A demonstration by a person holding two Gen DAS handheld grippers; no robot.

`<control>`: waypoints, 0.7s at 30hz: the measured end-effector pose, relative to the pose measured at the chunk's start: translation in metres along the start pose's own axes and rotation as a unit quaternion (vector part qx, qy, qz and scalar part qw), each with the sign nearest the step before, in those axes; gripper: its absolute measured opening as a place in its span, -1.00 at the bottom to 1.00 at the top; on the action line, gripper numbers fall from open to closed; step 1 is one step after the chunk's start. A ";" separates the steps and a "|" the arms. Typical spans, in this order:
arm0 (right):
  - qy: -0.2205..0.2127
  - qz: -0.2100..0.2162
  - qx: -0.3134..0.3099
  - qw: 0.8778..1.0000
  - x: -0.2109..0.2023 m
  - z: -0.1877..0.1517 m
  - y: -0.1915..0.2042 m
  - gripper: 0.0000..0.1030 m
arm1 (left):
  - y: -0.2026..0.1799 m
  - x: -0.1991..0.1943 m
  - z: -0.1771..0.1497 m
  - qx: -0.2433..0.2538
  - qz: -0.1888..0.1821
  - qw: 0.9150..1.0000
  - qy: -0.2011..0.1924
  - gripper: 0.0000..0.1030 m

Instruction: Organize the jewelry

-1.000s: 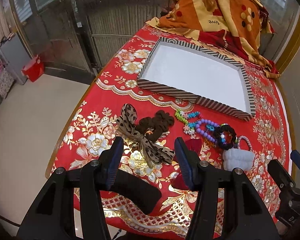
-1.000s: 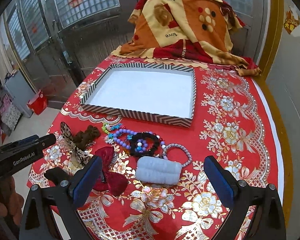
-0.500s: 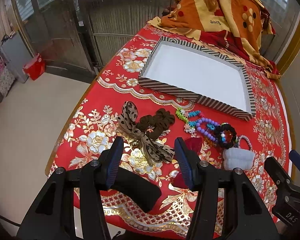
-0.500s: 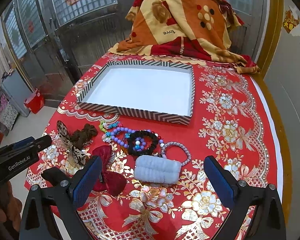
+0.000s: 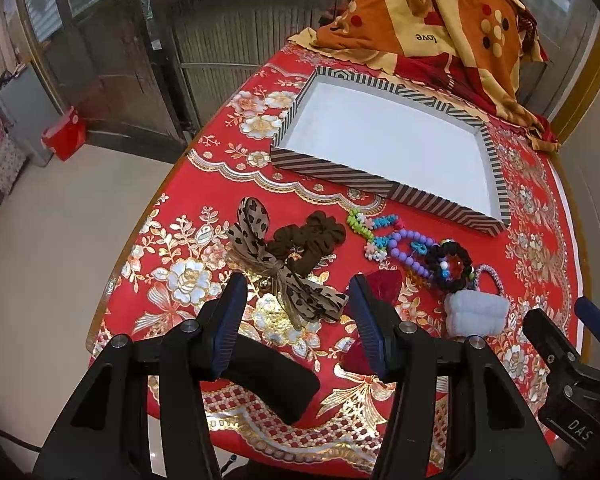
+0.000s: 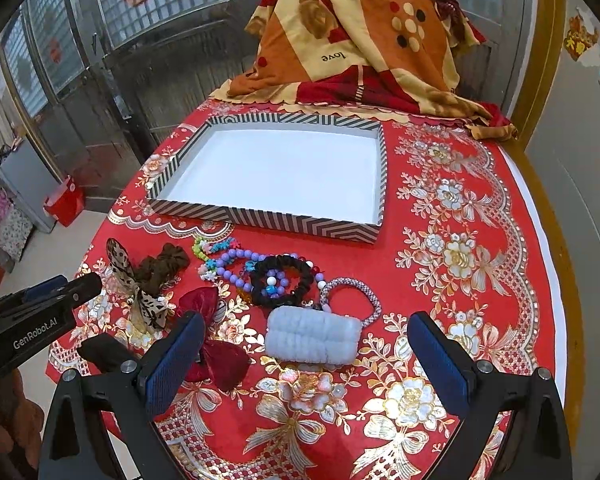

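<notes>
Left gripper (image 5: 296, 312): jaws spread apart, holding nothing, poised above the near edge of the red, gold-flowered tablecloth (image 5: 220, 184).
Right gripper (image 6: 304, 356): jaws wide apart, empty — hovering over the near part of the same cloth.
Leopard-print ribbon bow (image 5: 276, 268): flat on the cloth just ahead of the left gripper, its lower tail lying in the gap between the two fingers.
Dark brown fabric scrunchie (image 5: 308, 240): touching the bow's far side, ahead of the left gripper.
Dark red velvet bow (image 6: 212, 340): beside the right gripper's left finger, partly hidden by it; in the left view, half behind the left gripper's right finger.
Pale blue fluffy scrunchie (image 6: 312, 336): straight ahead of the right gripper, between its fingers and a little beyond the tips.
Silver-pink beaded bracelet (image 6: 356, 292): just past the fluffy scrunchie, touching it.
Black beaded bracelet (image 6: 282, 280): farther ahead, overlapping a purple bead bracelet (image 6: 232, 260).
Green, white and turquoise bead bracelet (image 6: 212, 246): at the far-left end of the cluster.
Shallow striped cardboard tray with white floor (image 6: 260, 222): beyond the jewelry, well ahead of both grippers, nothing in it.
Orange and red patterned blanket (image 6: 360, 40): heaped at the far end — behind the tray.
</notes>
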State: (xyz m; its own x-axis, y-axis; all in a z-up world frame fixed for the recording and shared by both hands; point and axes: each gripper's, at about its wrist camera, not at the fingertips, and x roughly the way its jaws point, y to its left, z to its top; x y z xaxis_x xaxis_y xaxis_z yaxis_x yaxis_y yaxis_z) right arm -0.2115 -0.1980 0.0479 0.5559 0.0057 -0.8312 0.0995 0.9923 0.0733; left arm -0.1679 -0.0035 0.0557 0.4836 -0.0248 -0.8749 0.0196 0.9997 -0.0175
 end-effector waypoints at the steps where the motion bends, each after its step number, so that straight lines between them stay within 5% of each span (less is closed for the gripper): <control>1: 0.000 -0.001 -0.001 1.000 0.000 0.000 0.001 0.95 | 0.000 0.000 0.000 0.000 0.000 1.000 0.000 0.02; 21: 0.012 0.006 0.003 1.000 0.009 0.004 0.000 0.95 | -0.001 0.007 -0.001 0.000 0.003 1.000 0.005 0.02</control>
State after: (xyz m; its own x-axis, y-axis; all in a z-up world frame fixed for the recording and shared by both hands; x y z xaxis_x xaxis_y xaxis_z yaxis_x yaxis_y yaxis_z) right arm -0.2031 -0.1986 0.0426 0.5372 0.0206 -0.8432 0.0986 0.9913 0.0870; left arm -0.1654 -0.0042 0.0497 0.4754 -0.0193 -0.8796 0.0166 0.9998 -0.0130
